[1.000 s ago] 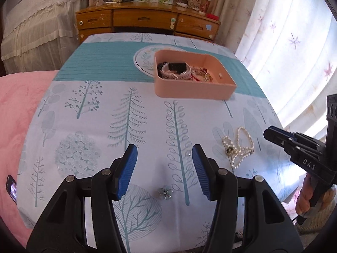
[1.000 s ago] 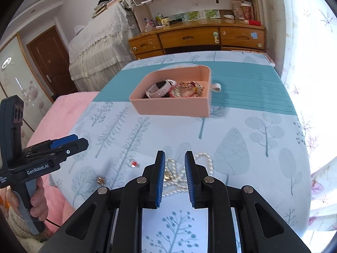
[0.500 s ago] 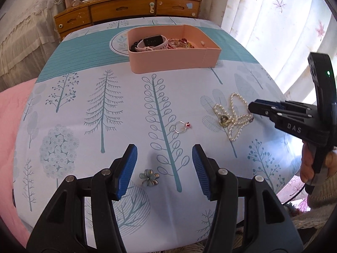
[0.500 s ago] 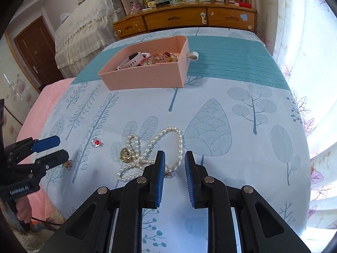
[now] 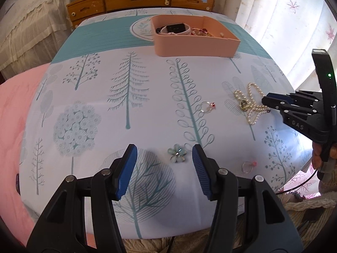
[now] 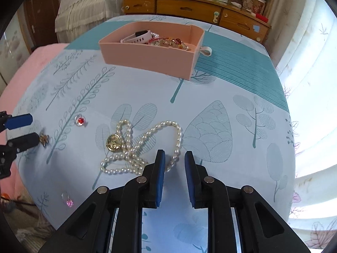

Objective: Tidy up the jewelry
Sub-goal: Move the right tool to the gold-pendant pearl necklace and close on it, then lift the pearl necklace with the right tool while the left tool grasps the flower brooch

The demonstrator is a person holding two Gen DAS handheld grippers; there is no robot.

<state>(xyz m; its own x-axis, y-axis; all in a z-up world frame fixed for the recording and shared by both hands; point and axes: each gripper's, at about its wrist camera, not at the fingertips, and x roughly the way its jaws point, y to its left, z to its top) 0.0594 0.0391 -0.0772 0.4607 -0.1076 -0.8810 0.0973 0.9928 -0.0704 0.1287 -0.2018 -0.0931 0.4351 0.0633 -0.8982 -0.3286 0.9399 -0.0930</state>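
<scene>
I get strong daylight through the curtains (image 5: 284, 21) on the right, blown out to white along that side in my right wrist view, where the tablecloth (image 6: 210, 88) washes pale toward its right edge. Shadows are soft: a grey patch lies under the left gripper (image 5: 164, 164), and the box (image 6: 147, 57) darkens the cloth just beside it. Both fisheye views bend the table edges hard and go black in the corners. The middle looks sharp; the dresser (image 5: 137, 0) at the back is slightly soft.
</scene>
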